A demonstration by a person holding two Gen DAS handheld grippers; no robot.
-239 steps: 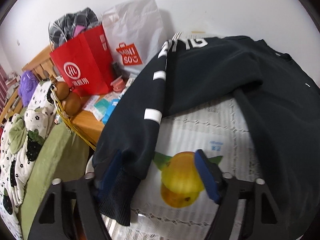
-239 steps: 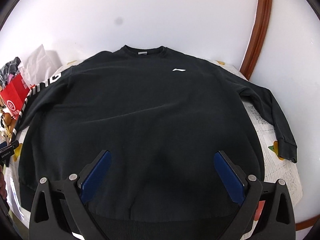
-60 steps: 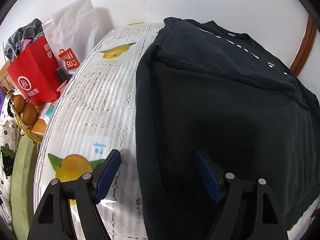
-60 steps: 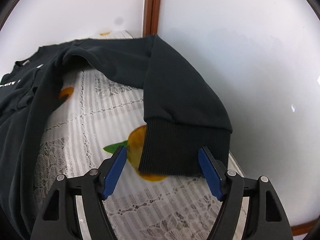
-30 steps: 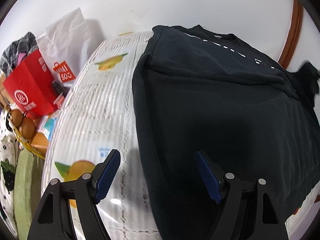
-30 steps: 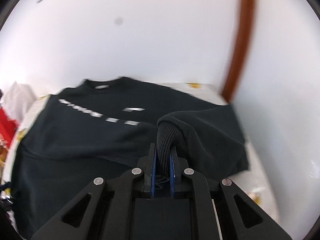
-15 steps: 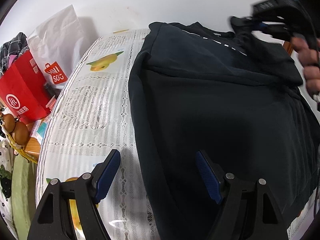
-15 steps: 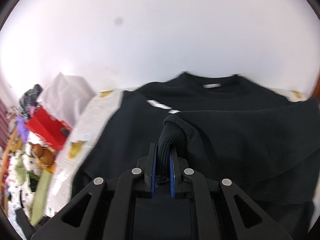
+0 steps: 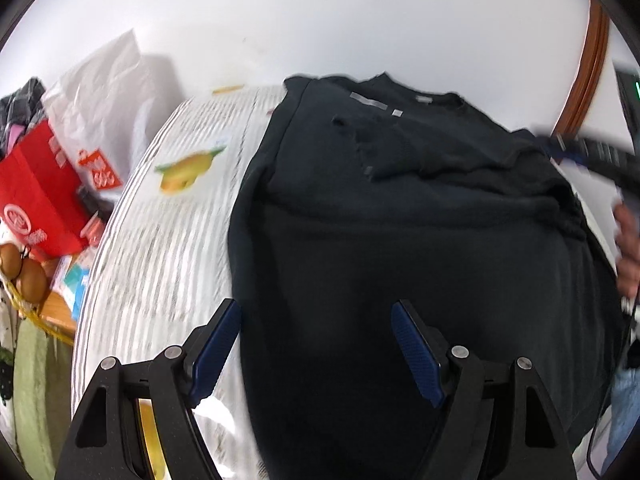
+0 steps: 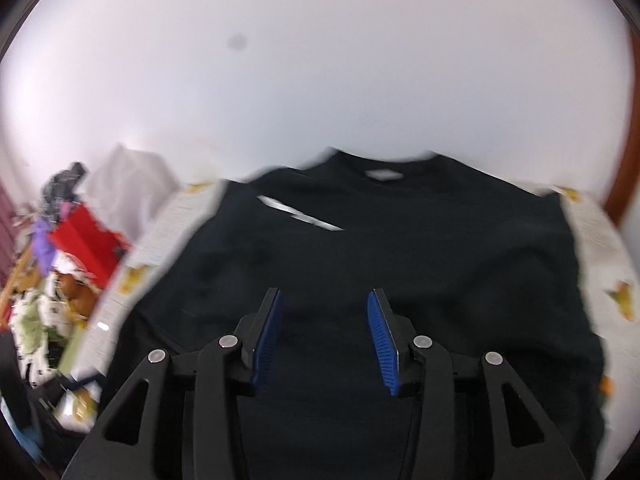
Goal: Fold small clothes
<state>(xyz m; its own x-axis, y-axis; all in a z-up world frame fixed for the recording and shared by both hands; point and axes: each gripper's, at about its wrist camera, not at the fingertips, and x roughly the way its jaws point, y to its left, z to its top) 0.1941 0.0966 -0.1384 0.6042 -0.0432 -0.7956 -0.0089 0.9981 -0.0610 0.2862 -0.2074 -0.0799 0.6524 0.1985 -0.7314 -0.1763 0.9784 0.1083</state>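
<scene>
Left wrist: sweatshirt (image 9: 400, 248) on fruit-print tablecloth (image 9: 160, 240), white wall (image 9: 320, 20) behind.

The sweatshirt (image 9: 420, 240) is black, with small white marks near the collar (blurred here). Under it, the tablecloth (image 9: 160, 248) is white with grey stripes and yellow fruit prints. Beside it stand a red bag (image 9: 36, 200) with white print and a white bag (image 9: 104, 108) with an orange logo.
</scene>
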